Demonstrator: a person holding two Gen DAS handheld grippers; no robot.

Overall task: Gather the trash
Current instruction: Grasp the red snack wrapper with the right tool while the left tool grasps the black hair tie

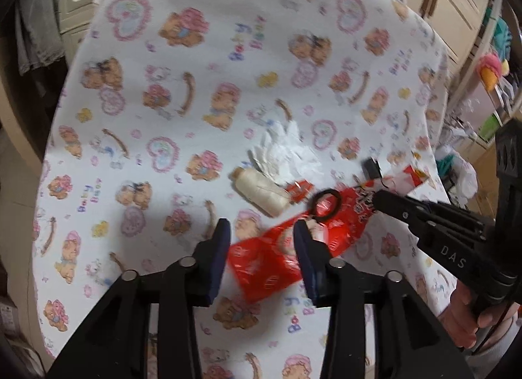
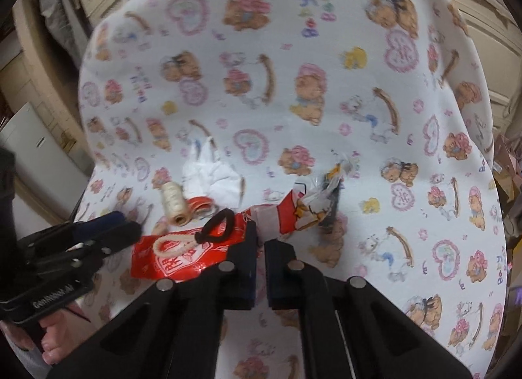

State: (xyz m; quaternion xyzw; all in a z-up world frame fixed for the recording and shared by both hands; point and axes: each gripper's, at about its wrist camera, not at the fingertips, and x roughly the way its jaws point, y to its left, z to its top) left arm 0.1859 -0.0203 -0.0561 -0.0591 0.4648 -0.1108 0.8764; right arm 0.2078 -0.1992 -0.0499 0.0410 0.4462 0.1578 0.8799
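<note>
A long red snack wrapper (image 1: 261, 264) lies slantwise on the bear-print tablecloth (image 1: 195, 85). In the left wrist view my left gripper (image 1: 261, 228) stands open with the wrapper's near end between its fingers, pads apart from it. My right gripper (image 1: 375, 197) comes in from the right, its tips pinching the wrapper's far part. In the right wrist view the right gripper (image 2: 262, 242) is shut, jaws nearly touching on the wrapper (image 2: 182, 261), and the left gripper (image 2: 130, 228) sits at the wrapper's left end. A black hair tie (image 2: 215, 225) and a cream cord loop (image 2: 173, 245) rest on the wrapper.
Beside the wrapper lie a cream thread spool (image 1: 261, 194), crumpled white tissue (image 1: 284, 153), a small red scrap (image 1: 298, 189) and a small black object (image 1: 372, 166). A crinkled clear wrapper (image 2: 326, 183) lies at the red one's far end. Cabinets (image 1: 440, 3) stand behind the table.
</note>
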